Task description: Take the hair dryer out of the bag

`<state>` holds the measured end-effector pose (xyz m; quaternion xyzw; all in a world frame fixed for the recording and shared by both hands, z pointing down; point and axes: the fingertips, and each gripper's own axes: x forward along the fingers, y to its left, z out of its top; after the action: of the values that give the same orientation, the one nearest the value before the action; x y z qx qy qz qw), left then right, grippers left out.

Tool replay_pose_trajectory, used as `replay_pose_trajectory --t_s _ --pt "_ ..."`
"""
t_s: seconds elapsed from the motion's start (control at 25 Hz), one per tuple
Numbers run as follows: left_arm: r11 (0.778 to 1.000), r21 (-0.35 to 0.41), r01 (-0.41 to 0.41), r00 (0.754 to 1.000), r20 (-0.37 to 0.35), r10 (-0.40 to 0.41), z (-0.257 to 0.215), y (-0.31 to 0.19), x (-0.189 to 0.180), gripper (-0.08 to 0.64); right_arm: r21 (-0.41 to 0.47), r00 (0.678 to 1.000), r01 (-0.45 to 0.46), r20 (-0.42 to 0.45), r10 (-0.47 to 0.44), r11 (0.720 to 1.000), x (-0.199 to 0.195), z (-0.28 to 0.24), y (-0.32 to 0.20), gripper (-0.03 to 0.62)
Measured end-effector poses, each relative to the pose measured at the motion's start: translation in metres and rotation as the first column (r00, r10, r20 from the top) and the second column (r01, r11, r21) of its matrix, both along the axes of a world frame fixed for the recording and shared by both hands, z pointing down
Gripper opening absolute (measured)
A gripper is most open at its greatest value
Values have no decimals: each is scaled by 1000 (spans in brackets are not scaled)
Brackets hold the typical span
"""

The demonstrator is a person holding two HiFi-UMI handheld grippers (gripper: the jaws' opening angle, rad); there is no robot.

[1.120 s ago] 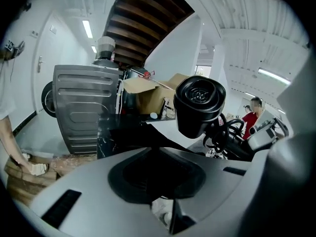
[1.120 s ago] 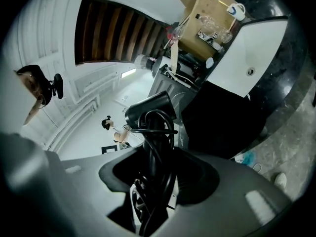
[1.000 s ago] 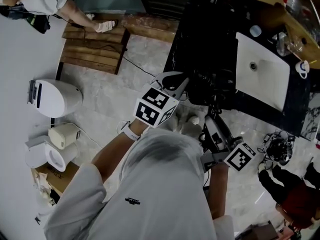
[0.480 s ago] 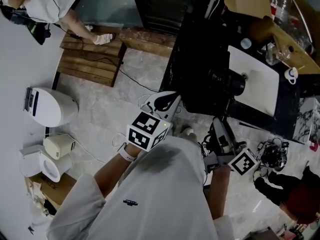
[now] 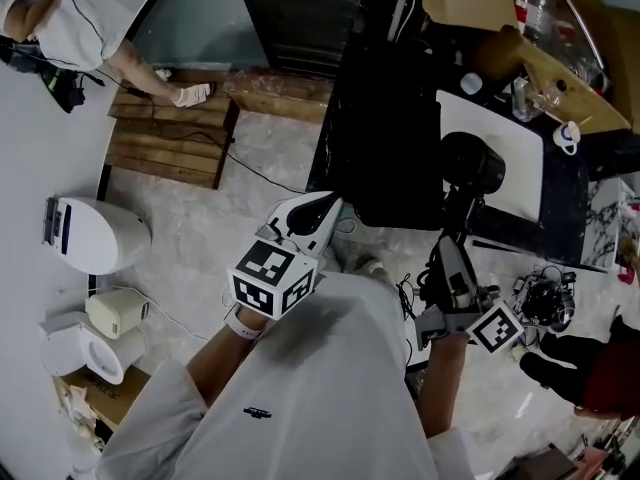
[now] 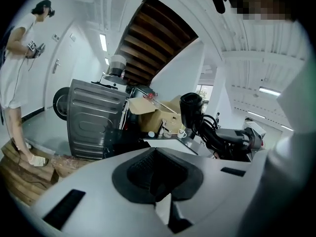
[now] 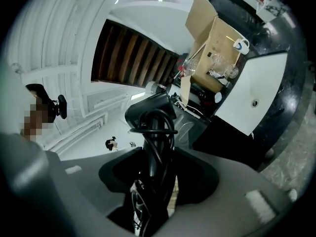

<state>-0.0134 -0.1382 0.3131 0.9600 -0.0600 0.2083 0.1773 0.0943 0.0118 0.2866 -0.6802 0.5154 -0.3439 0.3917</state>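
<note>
Black dryer [image 7: 148,111], prob. in R tool [image 7: 155,181]

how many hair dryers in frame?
1. The black hair dryer is clamped by its handle in the right gripper and shows in front of the white sink in the head view. Dark areas nearby could hide another.

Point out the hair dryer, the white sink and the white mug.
hair dryer [image 7: 150,113]: right gripper view, on its black head, above the cord-wrapped handle.
white sink [image 5: 495,118]: head view, on the bare basin floor beyond the dryer.
white mug [image 5: 567,136]: head view, on its body.
</note>
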Motion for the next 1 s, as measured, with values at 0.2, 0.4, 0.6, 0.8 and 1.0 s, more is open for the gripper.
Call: replay_pose_trajectory --t_s 0.2,0.4,0.6,0.8,1.0 --pt "1000 28 -10 1000 -8 11 -4 5 0 8 9 999 -35 -15 35 999 5 0 17 212" --pt "999 30 -17 1000 -10 17 -4 10 -1 8 17 998 -61 -30 61 998 2 3 31 212" --pt "999 33 -17 1000 0 17 -3 10 0 8 16 997 -65 -28 66 998 1 6 33 213" --pt "999 31 -20 1000 -3 20 -4 10 2 8 19 998 -64 -14 65 998 1 7 30 213" --pt "999 31 -30 1000 1 30 -4 14 5 8 47 999 -40 27 39 998 1 8 25 213"
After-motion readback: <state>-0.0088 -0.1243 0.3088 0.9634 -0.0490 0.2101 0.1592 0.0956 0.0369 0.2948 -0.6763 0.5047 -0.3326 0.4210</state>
